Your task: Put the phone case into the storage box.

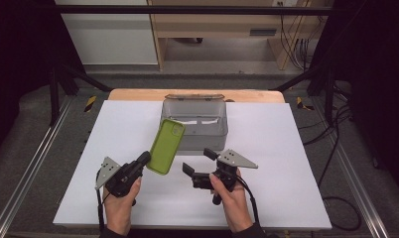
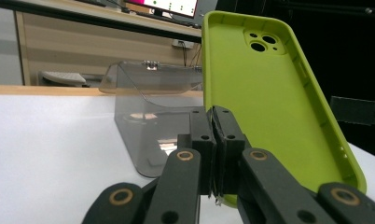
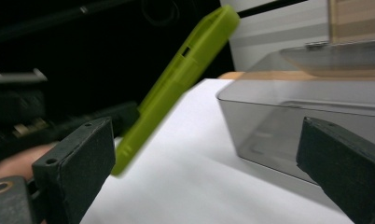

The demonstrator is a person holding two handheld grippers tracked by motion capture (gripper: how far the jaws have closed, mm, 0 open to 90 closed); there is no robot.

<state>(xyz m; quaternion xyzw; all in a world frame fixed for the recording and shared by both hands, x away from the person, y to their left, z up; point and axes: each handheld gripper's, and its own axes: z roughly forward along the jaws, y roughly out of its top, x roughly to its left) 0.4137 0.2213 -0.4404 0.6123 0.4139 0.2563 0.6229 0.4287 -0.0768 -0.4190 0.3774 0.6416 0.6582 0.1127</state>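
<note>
Evidently mid-transfer, the left gripper had its fingers clenched on the near edge of the green phone case, held tilted above the worktop, while the right gripper waited released beside it, so lowering it into the clear box beyond probably came next.

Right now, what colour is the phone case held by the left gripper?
The phone case is lime green; the left gripper view shows it best.

A clear grey plastic box with hinged lid open sits on the white tabletop. Pale wooden furniture stands behind.
</note>
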